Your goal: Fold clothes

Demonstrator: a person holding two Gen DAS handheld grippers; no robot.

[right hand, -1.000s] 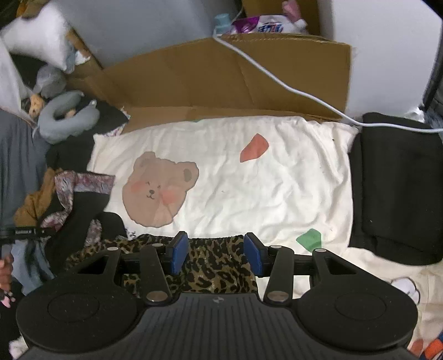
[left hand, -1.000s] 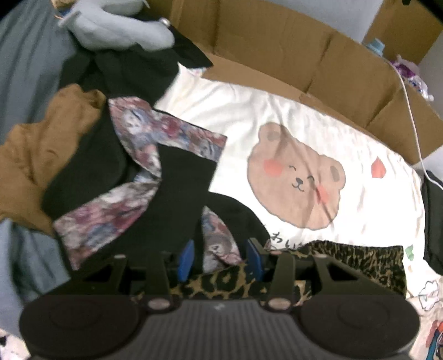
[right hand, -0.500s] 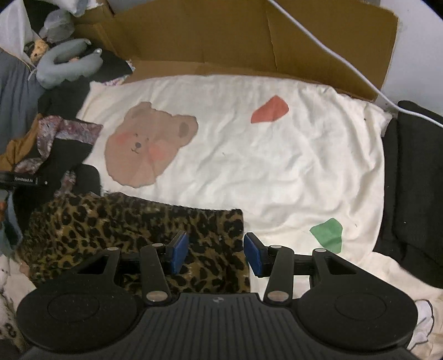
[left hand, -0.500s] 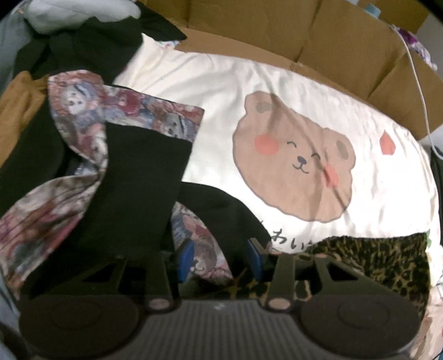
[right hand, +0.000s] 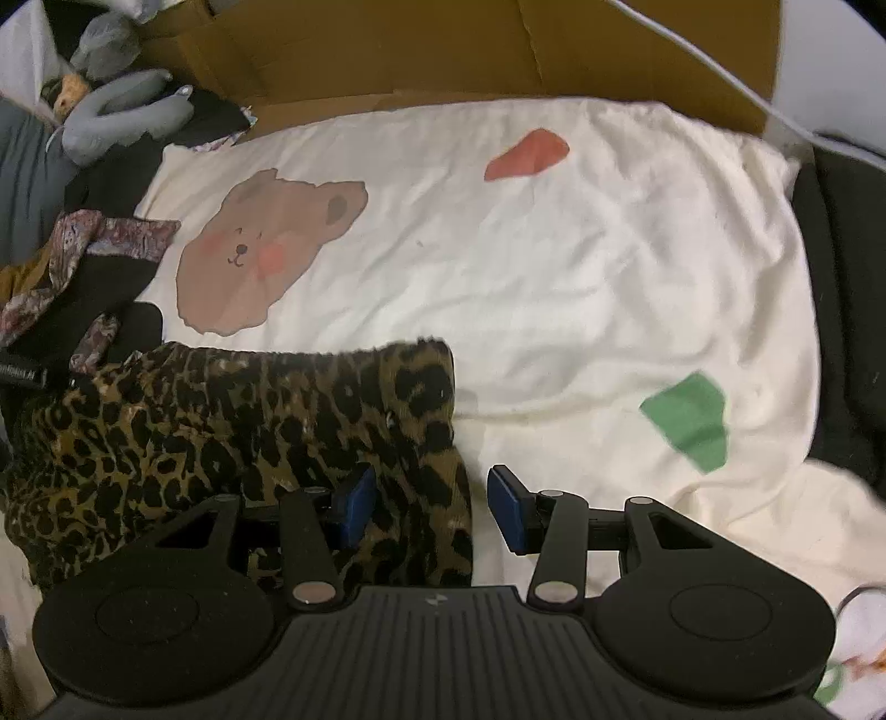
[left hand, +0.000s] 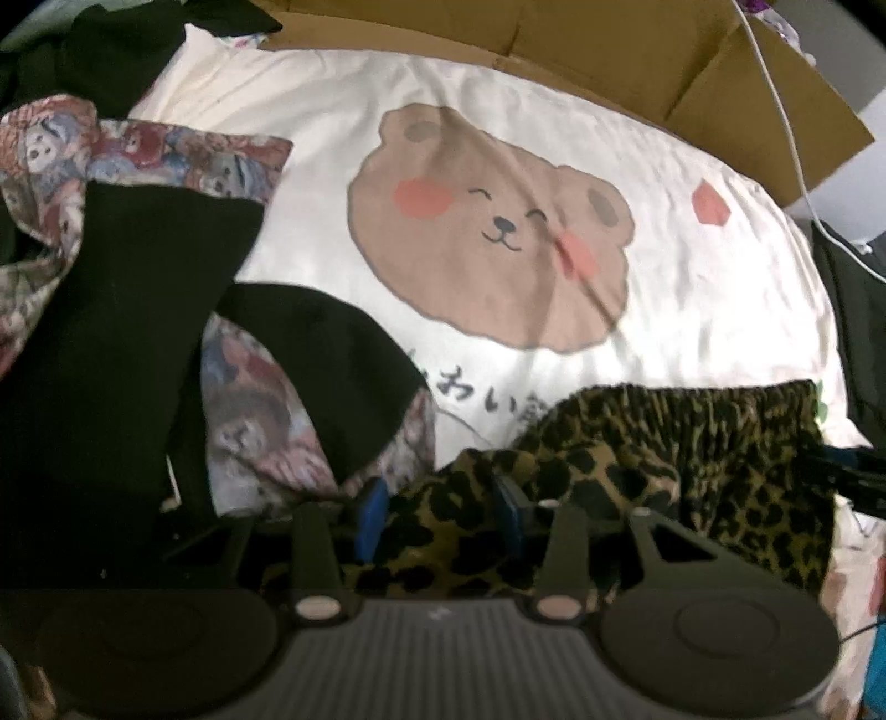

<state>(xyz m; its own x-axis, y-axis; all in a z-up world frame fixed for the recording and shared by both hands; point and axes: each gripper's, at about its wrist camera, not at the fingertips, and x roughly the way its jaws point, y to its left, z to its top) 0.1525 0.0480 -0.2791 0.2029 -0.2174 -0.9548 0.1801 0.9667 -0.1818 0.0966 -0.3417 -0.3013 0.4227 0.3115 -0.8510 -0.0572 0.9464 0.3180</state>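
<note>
Nearest, left gripper point(left hand: 440, 512) with jaws spread, leopard cloth point(left hand: 692, 459) bunched between them but unpinched. Right gripper point(right hand: 432, 507) likewise gaping, straddling that cloth's right edge, likely set to pinch a corner. Cloth itself lying crumpled along the sheet's point(right hand: 554, 249) near side, gathered band facing away; folded or not, hard to judge. Beyond, bear print point(left hand: 493, 232). Leftward, black and patterned heap point(left hand: 127, 277). Farthest, cardboard point(right hand: 498, 50).

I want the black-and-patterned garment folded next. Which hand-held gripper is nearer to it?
Left. The left hand-held gripper sits right beside the black-and-patterned garment; the right hand-held gripper is across the leopard-print garment from it.
</note>
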